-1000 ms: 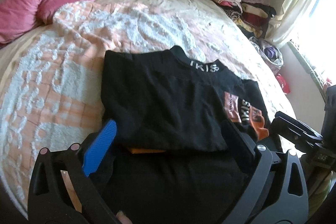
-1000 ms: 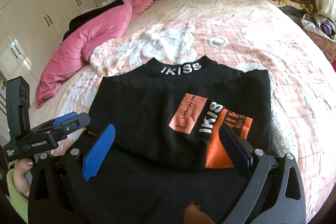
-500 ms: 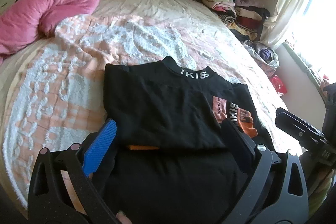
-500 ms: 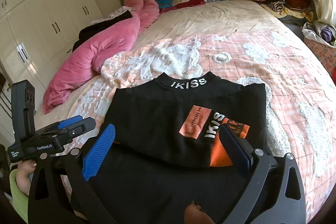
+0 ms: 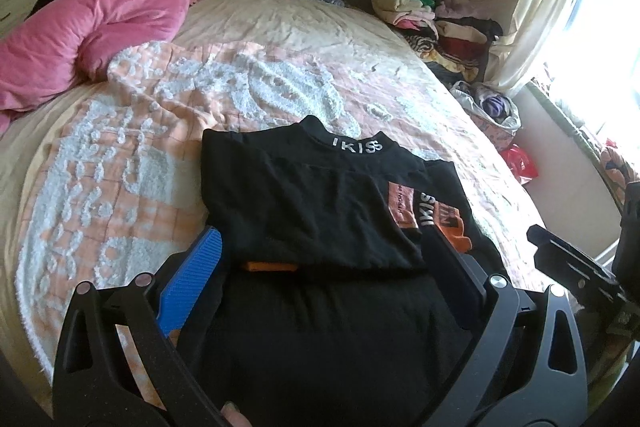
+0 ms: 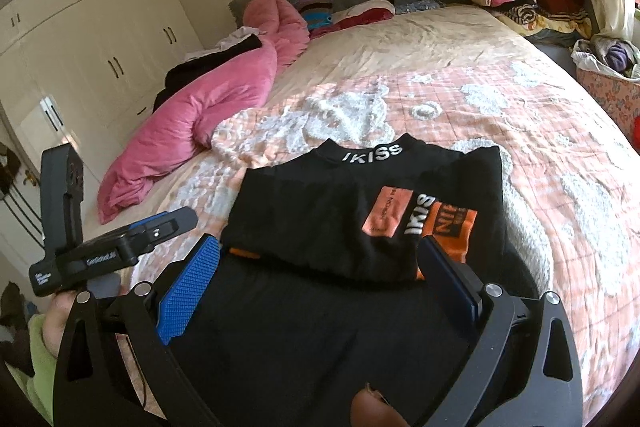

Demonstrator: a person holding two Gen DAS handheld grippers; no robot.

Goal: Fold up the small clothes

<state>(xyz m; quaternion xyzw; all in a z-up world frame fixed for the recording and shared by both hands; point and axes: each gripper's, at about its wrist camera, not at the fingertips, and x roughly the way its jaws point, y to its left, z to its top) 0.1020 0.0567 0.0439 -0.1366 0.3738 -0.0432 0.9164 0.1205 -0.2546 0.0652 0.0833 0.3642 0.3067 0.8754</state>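
Note:
A black top (image 5: 320, 203) with an "IKISS" collar and orange patches lies on the bed, its sleeves folded across the front; it also shows in the right wrist view (image 6: 360, 211). Its lower body spreads toward me under both grippers. My left gripper (image 5: 324, 267) is open, fingers hovering above the hem area, holding nothing. My right gripper (image 6: 320, 267) is open and empty above the same part. The left gripper's body shows at the left of the right wrist view (image 6: 112, 251); the right gripper's body shows at the right edge of the left wrist view (image 5: 580, 267).
The top lies on a peach and white bedspread (image 5: 120, 167). A pink duvet (image 5: 92, 27) lies at the far left. A pile of folded clothes (image 5: 432, 11) sits at the far right corner, a bag of clothes (image 5: 492, 107) beside the bed. Wardrobe doors (image 6: 80, 59) stand left.
Both grippers have pulled back and risen from the top, so more of the bed and room shows. The top has not moved. Both stay open.

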